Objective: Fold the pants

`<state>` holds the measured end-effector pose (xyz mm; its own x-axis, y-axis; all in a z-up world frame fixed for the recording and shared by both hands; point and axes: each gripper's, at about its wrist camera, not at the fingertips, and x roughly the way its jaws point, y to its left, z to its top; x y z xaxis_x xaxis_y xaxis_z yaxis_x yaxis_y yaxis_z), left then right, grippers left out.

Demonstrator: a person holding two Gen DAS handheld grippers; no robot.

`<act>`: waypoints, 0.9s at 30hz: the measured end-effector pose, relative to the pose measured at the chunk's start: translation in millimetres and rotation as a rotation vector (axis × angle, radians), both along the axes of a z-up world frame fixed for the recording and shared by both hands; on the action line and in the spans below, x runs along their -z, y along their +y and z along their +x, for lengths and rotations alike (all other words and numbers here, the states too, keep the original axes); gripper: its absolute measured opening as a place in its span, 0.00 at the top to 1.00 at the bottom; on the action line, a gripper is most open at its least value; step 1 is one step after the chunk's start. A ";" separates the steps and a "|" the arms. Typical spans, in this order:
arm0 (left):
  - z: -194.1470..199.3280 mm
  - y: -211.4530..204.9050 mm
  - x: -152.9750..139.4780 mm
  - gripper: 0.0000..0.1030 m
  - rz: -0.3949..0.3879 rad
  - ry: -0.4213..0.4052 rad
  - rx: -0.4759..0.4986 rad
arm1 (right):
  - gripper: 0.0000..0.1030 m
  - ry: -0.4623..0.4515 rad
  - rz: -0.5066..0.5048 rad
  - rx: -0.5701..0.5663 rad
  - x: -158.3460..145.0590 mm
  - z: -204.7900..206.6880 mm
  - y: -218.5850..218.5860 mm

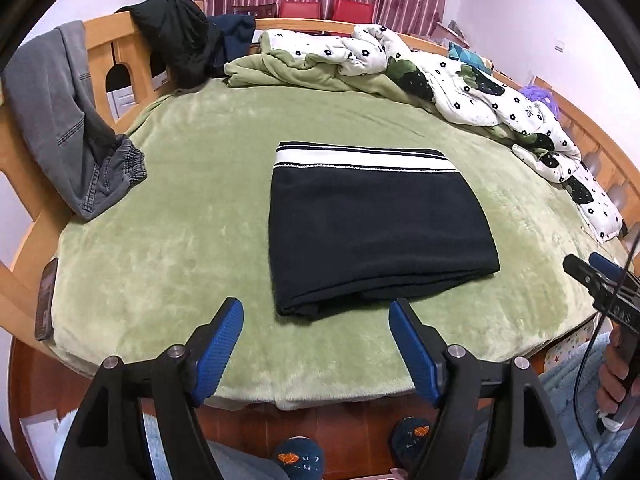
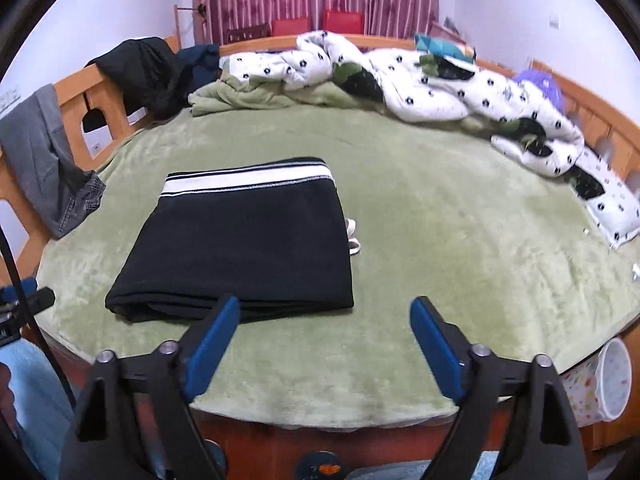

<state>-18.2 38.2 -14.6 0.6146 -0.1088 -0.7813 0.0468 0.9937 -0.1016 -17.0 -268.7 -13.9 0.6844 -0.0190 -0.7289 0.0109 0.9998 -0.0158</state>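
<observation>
Both tongs clear of cloth. My left gripper (image 1: pixel 316 322) has jaws spread w/ nothing between; right gripper (image 2: pixel 324 320) same, wide and empty, hovering off the bed's near edge. The pants (image 1: pixel 376 224) lie folded into a compact dark rectangle, striped waistband (image 1: pixel 360 158) on the far side, resting mid green blanket (image 1: pixel 180 216). I judge folding is basically done, release step. Next, if anything: tuck the white bit (image 2: pixel 353 236) poking out beside the pants, approx. a light pinch.
</observation>
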 end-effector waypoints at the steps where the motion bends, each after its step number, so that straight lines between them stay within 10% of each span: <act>1: -2.0 -0.7 0.3 0.28 0.002 -0.001 0.002 | 0.12 -0.004 0.004 0.000 -0.8 -2.6 -0.9; 27: -21.4 -4.8 -8.6 0.25 0.037 -0.025 -0.010 | 0.11 0.003 0.062 0.014 -1.0 -18.1 -12.2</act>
<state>-39.6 33.5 -6.0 0.6346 -0.0740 -0.7693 0.0389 0.9972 -0.0638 -35.1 -280.9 -12.8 0.6820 0.0168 -0.7312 0.0251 0.9986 0.0464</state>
